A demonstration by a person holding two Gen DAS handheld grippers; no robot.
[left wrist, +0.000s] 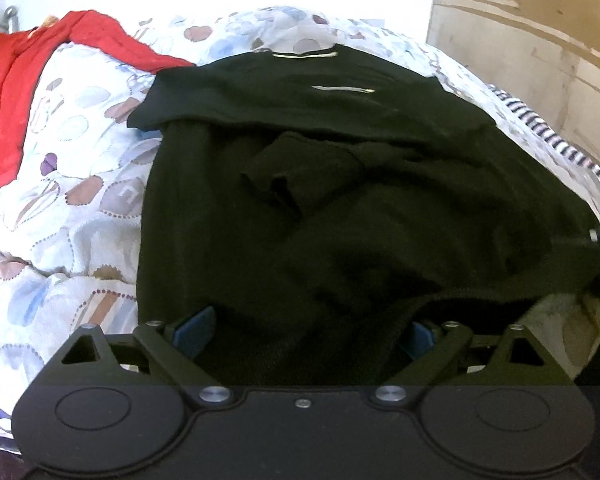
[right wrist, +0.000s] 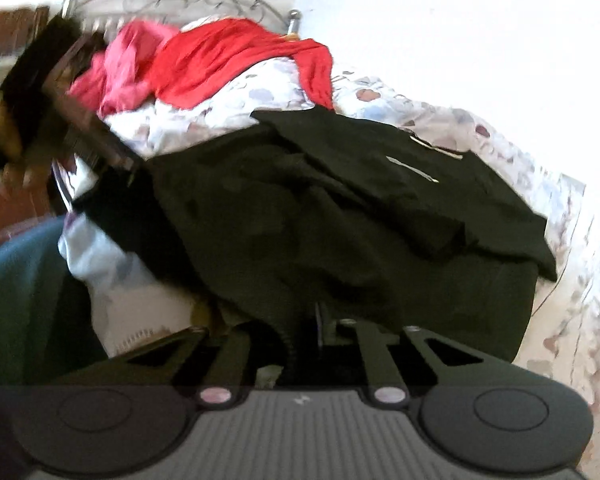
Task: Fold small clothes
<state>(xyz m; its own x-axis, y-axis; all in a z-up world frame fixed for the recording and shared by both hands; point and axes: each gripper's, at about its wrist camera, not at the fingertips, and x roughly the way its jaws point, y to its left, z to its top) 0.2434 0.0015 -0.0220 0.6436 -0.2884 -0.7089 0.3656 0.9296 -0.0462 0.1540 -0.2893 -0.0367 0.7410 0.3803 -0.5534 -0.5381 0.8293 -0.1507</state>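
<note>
While on bedspread (left wrist: 60,216), black garment (left wrist: 340,200).

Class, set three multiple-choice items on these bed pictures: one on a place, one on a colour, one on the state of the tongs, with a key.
1. Where does the red garment lie, in the left wrist view?
A. left of the black shirt
B. on top of it
C. on the floor

2. What colour are the pads of the left tongs?
A. yellow
B. blue
C. white

3. How do the left tongs stand?
A. shut
B. wide open
C. out of view

Key: A, it lies on the bedspread at upper left; B, blue pads show; B, the pads stand far apart.
</note>
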